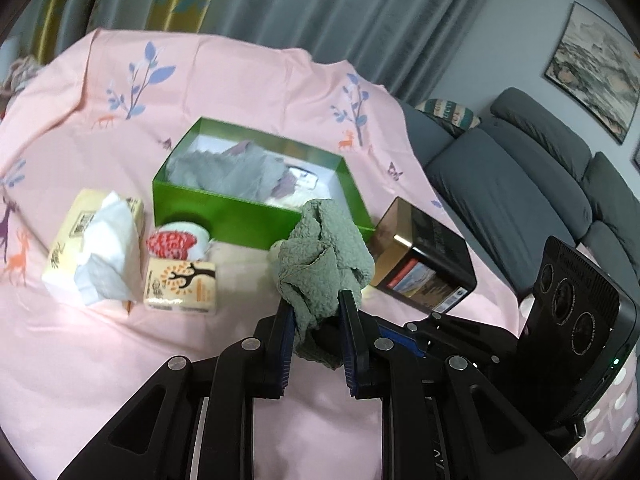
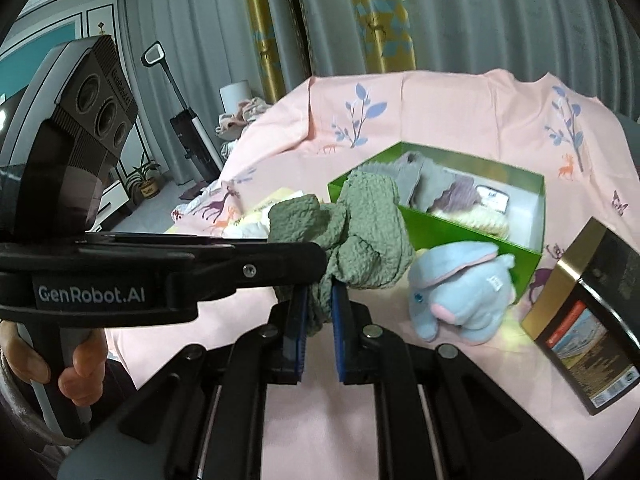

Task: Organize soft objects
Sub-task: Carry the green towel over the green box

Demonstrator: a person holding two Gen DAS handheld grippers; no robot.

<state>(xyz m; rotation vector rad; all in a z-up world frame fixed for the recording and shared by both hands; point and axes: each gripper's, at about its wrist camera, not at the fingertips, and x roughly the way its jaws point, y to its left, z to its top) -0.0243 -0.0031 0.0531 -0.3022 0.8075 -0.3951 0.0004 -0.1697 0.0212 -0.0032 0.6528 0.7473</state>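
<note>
Evidently both grippers' fingers (image 1: 352,332) (image 2: 298,320) clench the bunched green cloth (image 1: 324,256) between them.

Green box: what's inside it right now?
The green box holds crumpled grey cloths, a purple cloth, something cream and fluffy and a small white packet. Anything beneath the cloths is covered.
</note>
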